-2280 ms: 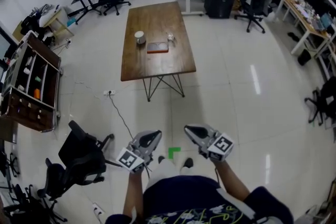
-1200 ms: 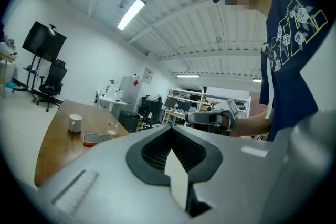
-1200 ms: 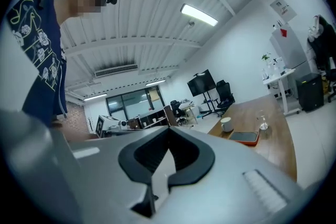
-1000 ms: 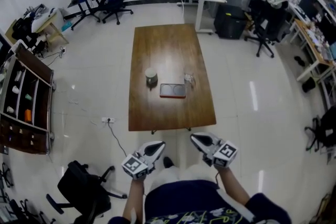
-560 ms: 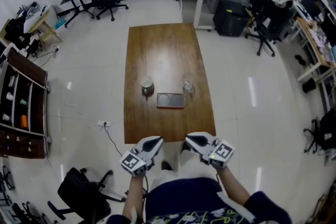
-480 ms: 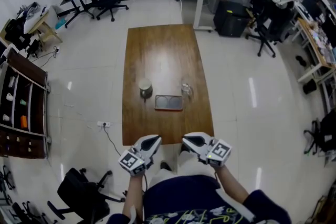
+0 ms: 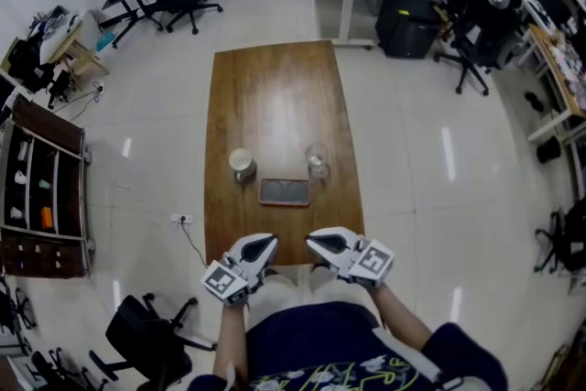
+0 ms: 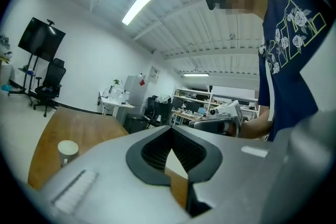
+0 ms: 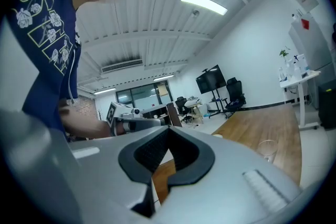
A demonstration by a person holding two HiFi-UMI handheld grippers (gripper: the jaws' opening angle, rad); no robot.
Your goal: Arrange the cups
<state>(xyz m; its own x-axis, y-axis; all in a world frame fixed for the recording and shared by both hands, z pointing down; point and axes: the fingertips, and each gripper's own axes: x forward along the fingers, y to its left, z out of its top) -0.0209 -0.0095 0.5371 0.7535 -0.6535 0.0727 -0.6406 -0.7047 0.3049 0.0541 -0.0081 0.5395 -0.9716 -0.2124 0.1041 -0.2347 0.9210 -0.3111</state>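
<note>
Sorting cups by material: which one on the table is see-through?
The glass past the tray's right corner; the cup past its left corner is solid white.

You held your left gripper point(image 7: 264, 242) and right gripper point(image 7: 317, 240) side by side at the near end of the wooden table point(image 7: 275, 96). On it stood a white cup point(image 7: 241, 162) and a clear glass point(image 7: 317, 162), with a flat tray point(image 7: 284, 191) just nearer you between them.
</note>
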